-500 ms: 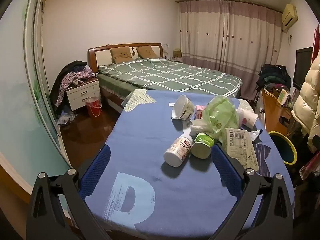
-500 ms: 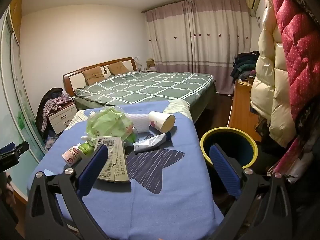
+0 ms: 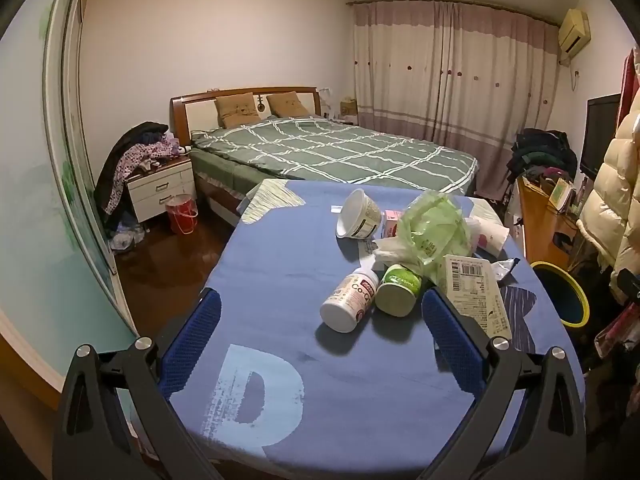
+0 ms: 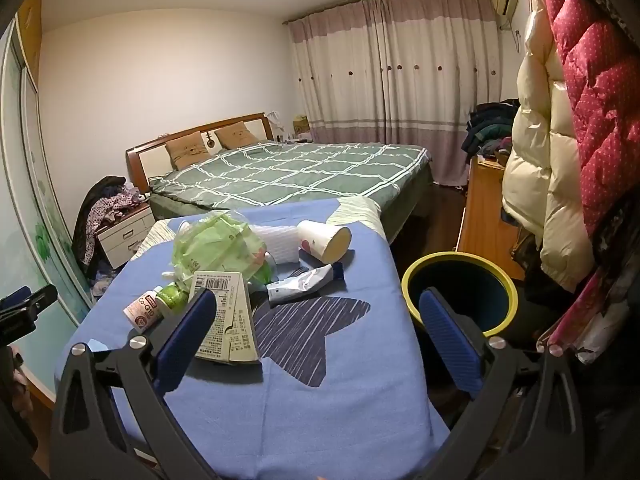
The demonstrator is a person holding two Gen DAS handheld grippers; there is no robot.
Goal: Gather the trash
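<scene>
Trash lies on a blue-clothed table [image 3: 280, 280]: a white Co-Q10 bottle [image 3: 350, 300], a green-lidded jar [image 3: 398, 290], a flattened carton [image 3: 476, 296], a crumpled green bag [image 3: 436, 232] and a white tub [image 3: 360, 214]. My left gripper [image 3: 320, 320] is open and empty, just short of the bottle. In the right wrist view I see the carton [image 4: 226, 320], a tube [image 4: 304, 282], a paper cup [image 4: 324, 240] and the green bag [image 4: 218, 242]. My right gripper [image 4: 316, 328] is open and empty above the table's right part. A yellow-rimmed bin [image 4: 460, 292] stands right of the table.
A green-quilted bed [image 3: 332, 152] stands beyond the table. A nightstand with clothes [image 3: 160, 184] and a red bucket [image 3: 182, 214] are at the left. Hanging puffy coats [image 4: 560, 160] and a wooden desk [image 4: 484, 216] crowd the right side.
</scene>
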